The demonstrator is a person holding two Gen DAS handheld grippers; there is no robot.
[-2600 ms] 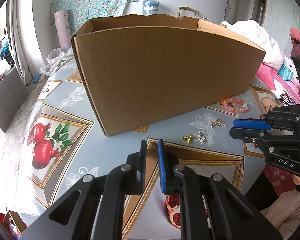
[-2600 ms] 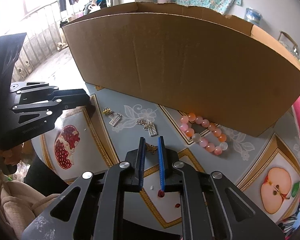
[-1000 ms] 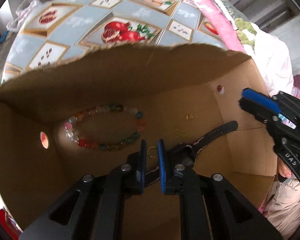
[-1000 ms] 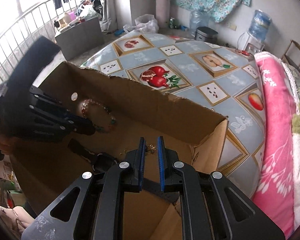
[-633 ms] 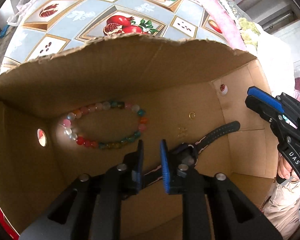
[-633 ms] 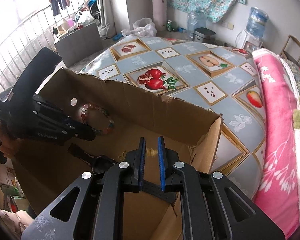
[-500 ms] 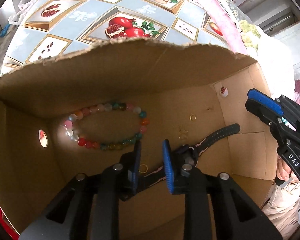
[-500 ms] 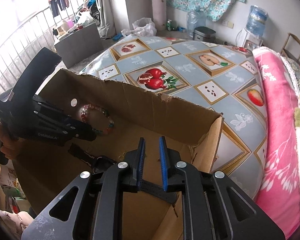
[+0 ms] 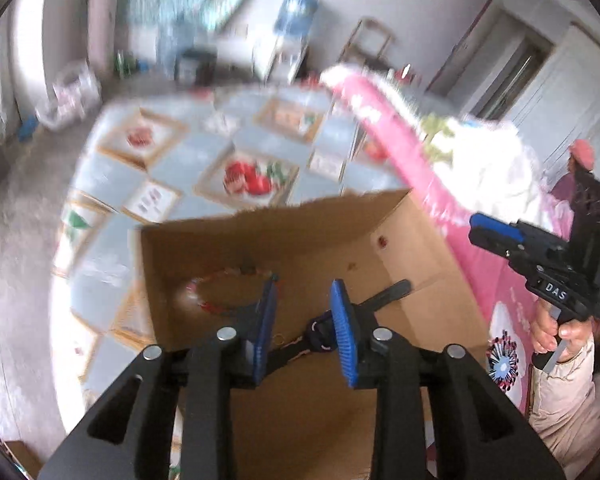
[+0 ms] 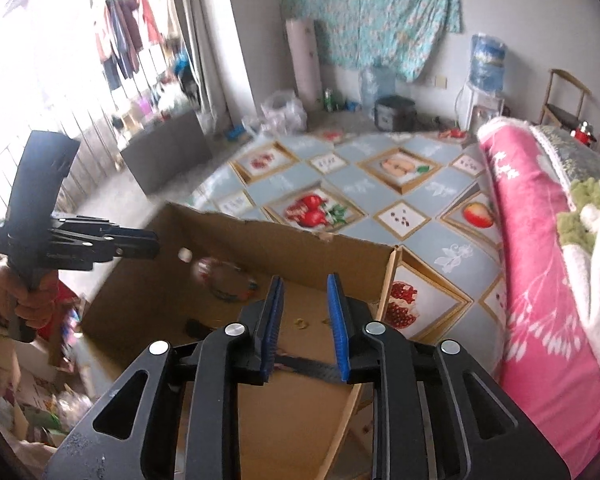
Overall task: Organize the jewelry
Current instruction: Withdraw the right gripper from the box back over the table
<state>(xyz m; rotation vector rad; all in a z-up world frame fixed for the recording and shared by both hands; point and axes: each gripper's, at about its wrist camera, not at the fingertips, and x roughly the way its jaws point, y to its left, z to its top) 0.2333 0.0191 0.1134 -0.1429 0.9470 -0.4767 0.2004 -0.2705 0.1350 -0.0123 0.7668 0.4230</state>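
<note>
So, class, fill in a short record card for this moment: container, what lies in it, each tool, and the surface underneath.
container: open cardboard box
inside: bead bracelet, dark watch strap, small gold ring
left tool: above the box, jaws opening, nothing between them
right tool: above the box, jaws opening, nothing between them
surface: fruit-print tablecloth

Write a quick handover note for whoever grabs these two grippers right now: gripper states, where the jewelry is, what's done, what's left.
Left gripper: jaws opening, nothing between them, above the cardboard box.
Right gripper: jaws opening, nothing between them, also over the box.
In the box: bead bracelet, black watch, a small gold ring, another gold ring by the watch.
Done: these pieces lie in the box.
Left: the table in front of the box is out of view; check there for more pieces.
</note>
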